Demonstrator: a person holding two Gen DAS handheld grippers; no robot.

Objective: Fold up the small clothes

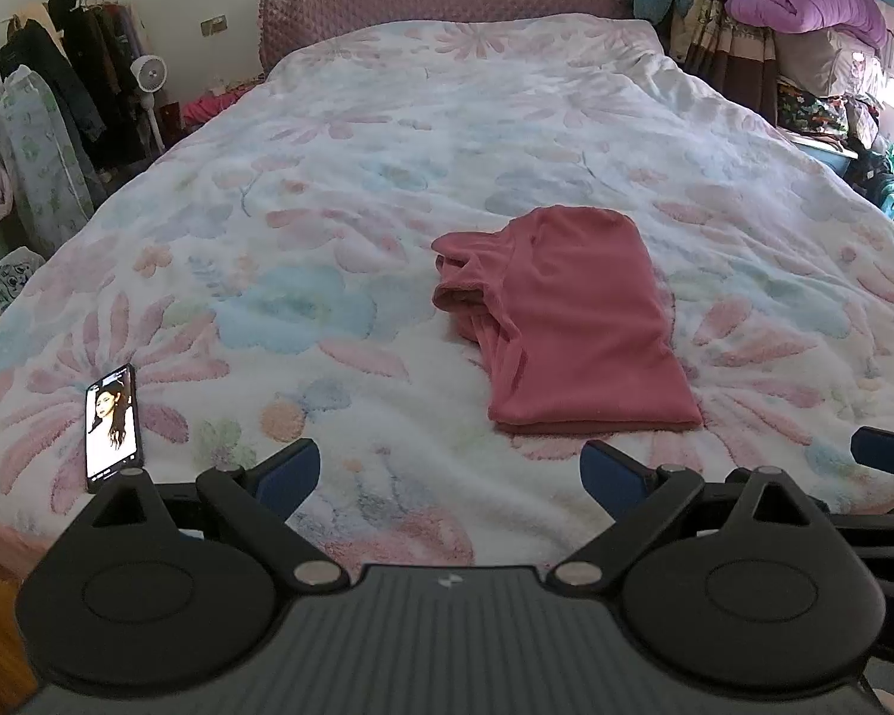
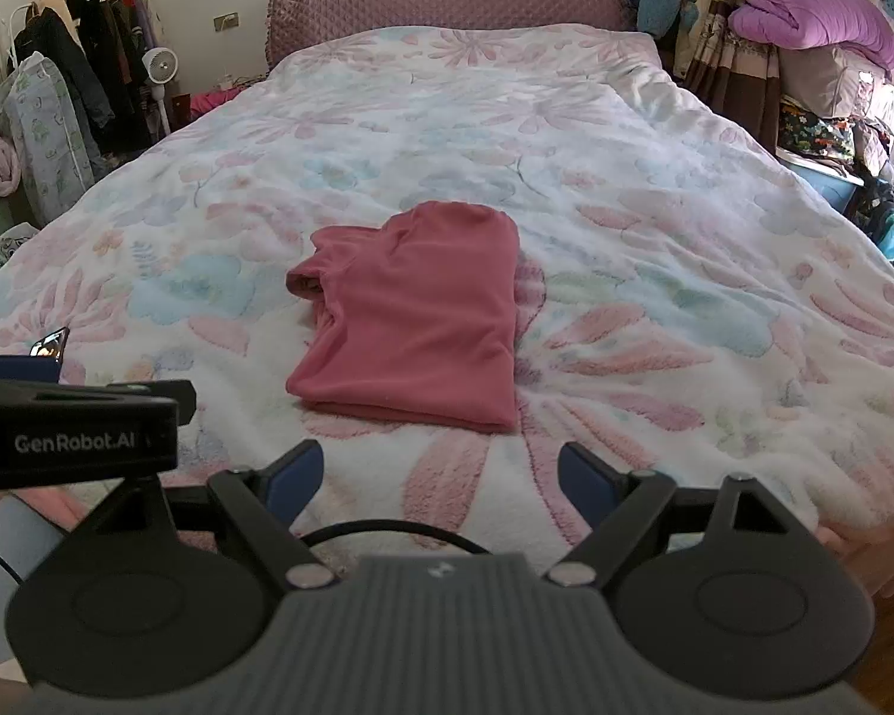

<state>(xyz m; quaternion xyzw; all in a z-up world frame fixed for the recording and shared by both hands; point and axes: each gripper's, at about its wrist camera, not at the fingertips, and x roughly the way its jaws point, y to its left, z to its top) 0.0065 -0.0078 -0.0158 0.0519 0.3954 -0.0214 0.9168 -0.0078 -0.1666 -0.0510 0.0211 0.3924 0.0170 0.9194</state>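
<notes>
Two tools hang side by side at the foot of the bed (image 1: 149, 226), both with jaws spread wide and nothing between them. The left tool (image 1: 450, 473) and the right tool (image 2: 441, 476) each point up the bed toward the headboard. The pink garment (image 2: 414, 316) lies flat on the flowered cover, already doubled into a rough rectangle, well apart from both tools.

Its long axis runs away from the tools — near edge a clean folded line, far end lumpy where a sleeve or neckline bunches out to the left. From the left tool it sits ahead and to the right; from the right tool it sits nearly dead ahead, slightly left, so the right one looks the nearer. A phone (image 1: 112, 426) rests on the cover off to the left, clear of the cloth.

I'd judge any further fold would bring the near edge up toward the far end.
</notes>
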